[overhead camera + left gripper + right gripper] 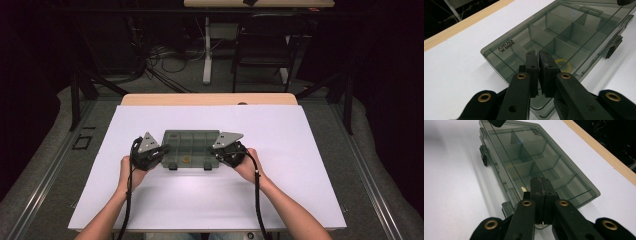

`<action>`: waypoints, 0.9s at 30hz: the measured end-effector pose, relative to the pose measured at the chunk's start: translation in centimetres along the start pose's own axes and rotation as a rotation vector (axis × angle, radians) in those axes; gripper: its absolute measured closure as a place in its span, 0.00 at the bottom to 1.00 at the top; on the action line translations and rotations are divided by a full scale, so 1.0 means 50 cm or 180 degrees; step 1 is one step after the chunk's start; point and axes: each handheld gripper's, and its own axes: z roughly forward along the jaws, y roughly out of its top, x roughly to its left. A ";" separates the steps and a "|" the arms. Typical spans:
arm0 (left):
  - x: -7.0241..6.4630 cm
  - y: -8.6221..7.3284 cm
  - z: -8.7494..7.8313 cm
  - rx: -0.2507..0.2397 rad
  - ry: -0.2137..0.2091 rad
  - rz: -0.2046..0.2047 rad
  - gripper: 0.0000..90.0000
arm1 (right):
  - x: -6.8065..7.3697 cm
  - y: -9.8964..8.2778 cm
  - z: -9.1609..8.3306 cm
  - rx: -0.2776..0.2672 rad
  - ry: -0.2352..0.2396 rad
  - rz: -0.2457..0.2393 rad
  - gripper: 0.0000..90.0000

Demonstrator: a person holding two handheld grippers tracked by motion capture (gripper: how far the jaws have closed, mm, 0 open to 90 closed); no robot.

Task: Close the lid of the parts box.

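Note:
A smoky transparent compartment box (190,144) lies with its lid closed in the middle of the white table (280,190). Its two latches (171,166) face the person. A yellow ring (563,65) rests in a front compartment, and a small pale piece (523,188) sits in another. My left gripper (164,150) is at the box's left end, shut, its tips over the lid (539,53). At the right end my right gripper (216,151) is also shut above the lid (541,179). Neither holds anything that I can see.
The table's wooden far edge (210,99) runs behind the white surface. Beyond it stand a dark chair (262,45) and a desk leg with cables on the floor. White surface lies open around the box on every side.

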 end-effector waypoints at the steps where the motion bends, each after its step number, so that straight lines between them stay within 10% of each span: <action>1: -0.001 -0.001 0.001 -0.0001 0.0000 0.0003 0.96 | 0.001 0.000 0.001 0.0023 0.0000 -0.0005 1.00; 27: -0.007 -0.023 0.017 0.0098 -0.0048 0.0014 0.96 | 0.004 -0.021 0.024 0.0211 0.0061 -0.0016 1.00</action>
